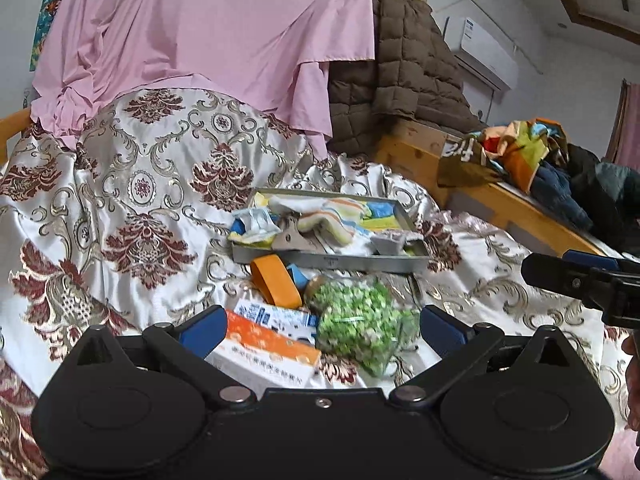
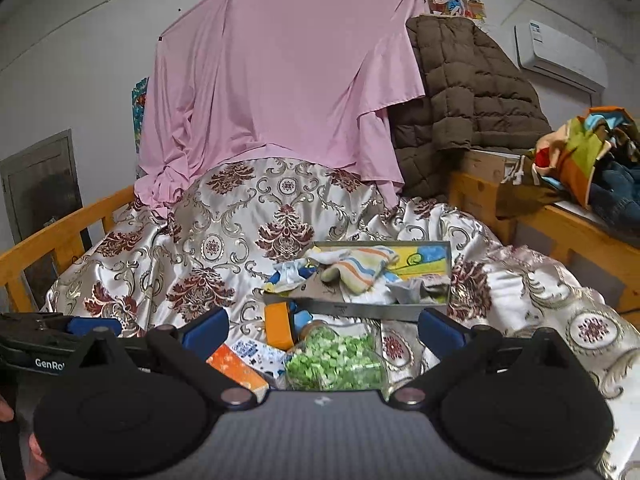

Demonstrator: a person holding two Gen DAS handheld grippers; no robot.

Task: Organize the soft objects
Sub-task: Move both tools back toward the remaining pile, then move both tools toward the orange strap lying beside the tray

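Left wrist view: the left claw (image 1: 320,326) stands wide open and empty, its blue pads either side of a clear bag of green and white pieces (image 1: 358,320) and an orange and white cardboard box (image 1: 266,354), touching neither as far as I can tell. Both lie on the bed's shiny damask cover (image 1: 160,184). Beyond them sit an orange band-like thing (image 1: 276,280) and a shallow grey metal tray (image 1: 332,258), which holds a striped orange, blue and white cloth (image 1: 332,216) and crumpled white wrappers (image 1: 256,222). The right claw (image 1: 556,276) enters at the right edge; its opening cannot be judged here.

Right wrist view: the right claw (image 2: 324,330) is likewise released and wide, holding nothing, hovering over the same bag (image 2: 334,362) and box (image 2: 236,366), with the tray (image 2: 360,308) just beyond. The left claw (image 2: 94,326) shows at the left edge.

The striped cloth (image 2: 360,270) looks light and limp; it should bunch when pinched, so a raised fold near its middle seems the best hold. The bag would likely be slippery and shift its contents; gripping the gathered film at its top seems safer than squeezing its belly.
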